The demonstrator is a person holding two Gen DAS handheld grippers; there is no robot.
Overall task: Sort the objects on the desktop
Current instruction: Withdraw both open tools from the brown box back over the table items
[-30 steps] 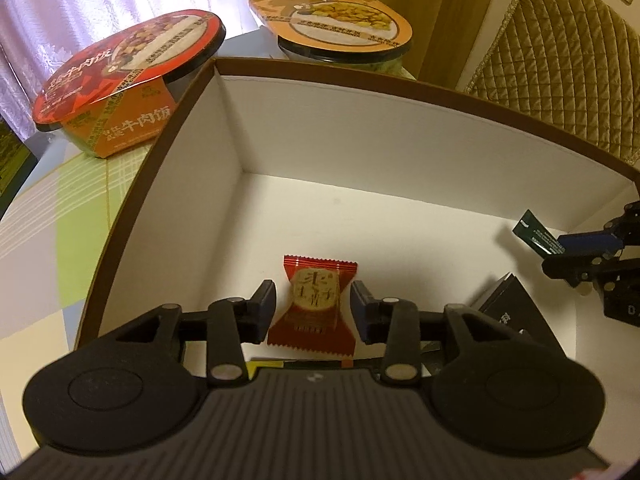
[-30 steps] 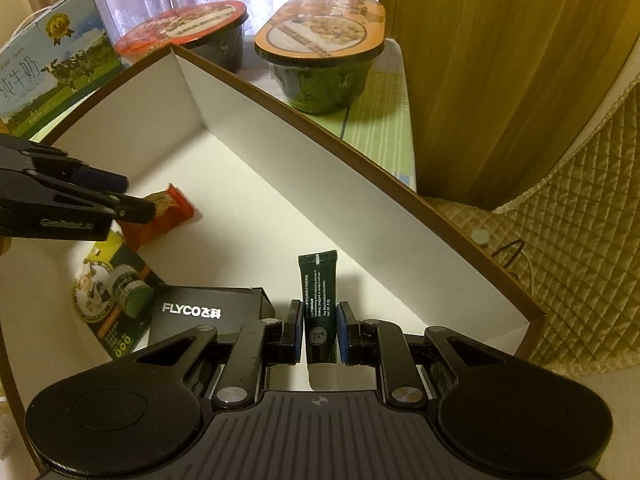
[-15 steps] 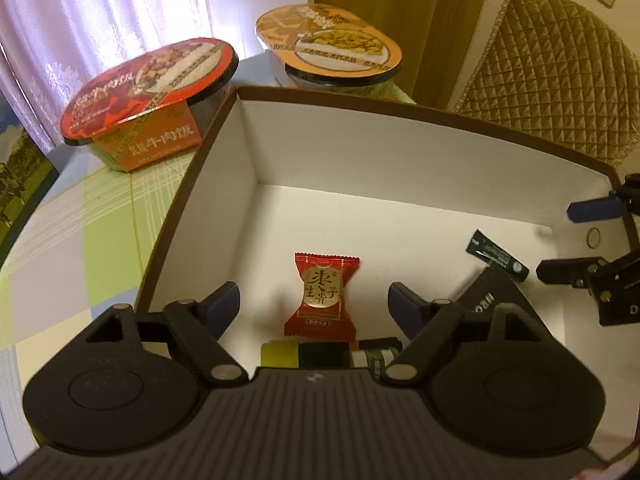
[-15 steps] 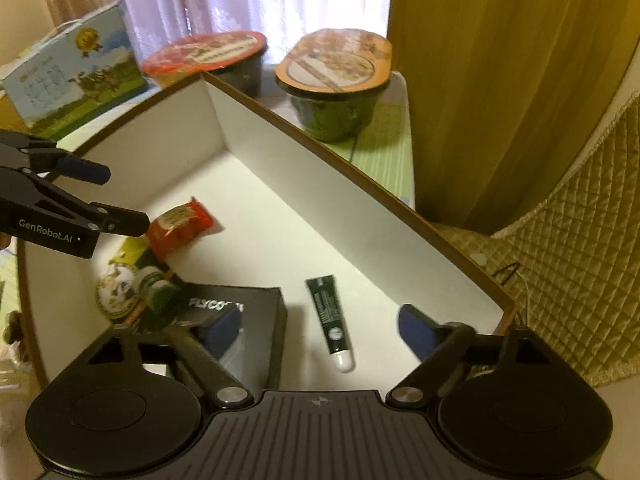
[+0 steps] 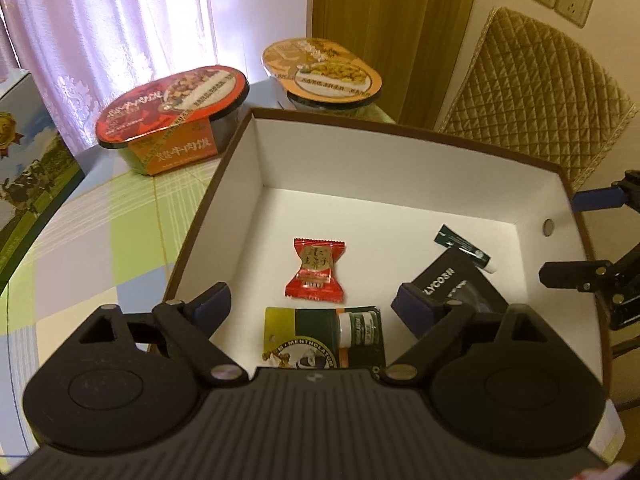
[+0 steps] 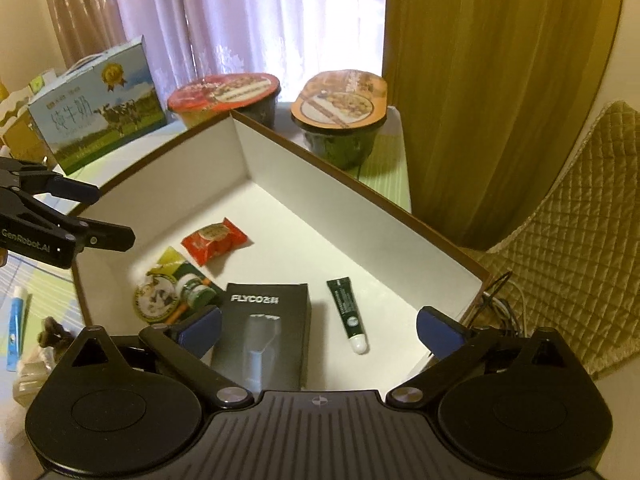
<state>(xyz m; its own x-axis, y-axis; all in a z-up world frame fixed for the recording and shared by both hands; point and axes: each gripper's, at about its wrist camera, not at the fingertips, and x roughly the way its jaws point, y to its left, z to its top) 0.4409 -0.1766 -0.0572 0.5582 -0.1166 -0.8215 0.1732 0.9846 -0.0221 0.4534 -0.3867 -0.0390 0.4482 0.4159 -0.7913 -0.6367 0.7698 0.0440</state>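
Observation:
A white box with a brown rim (image 5: 400, 128) (image 6: 360, 188) holds a red candy packet (image 5: 315, 272) (image 6: 214, 240), a dark green tube (image 5: 464, 246) (image 6: 346, 314), a black FLYCO box (image 5: 456, 284) (image 6: 266, 332) and a green Mentholatum card pack (image 5: 324, 336) (image 6: 172, 290). My left gripper (image 5: 316, 308) is open and empty above the box's near side; it also shows in the right wrist view (image 6: 88, 216). My right gripper (image 6: 318, 328) is open and empty above the box; it also shows in the left wrist view (image 5: 580, 236).
A red-lidded food bowl (image 5: 176, 116) (image 6: 224, 96) and an orange-lidded bowl (image 5: 320, 70) (image 6: 340, 112) stand behind the box. A milk carton (image 6: 96, 104) (image 5: 24, 184) stands at the left. A quilted chair back (image 5: 532, 100) is to the right. Small items (image 6: 18, 316) lie left of the box.
Both grippers opened and let go: the candy packet and the green tube now lie on the box floor. Both grippers have risen and pulled back.

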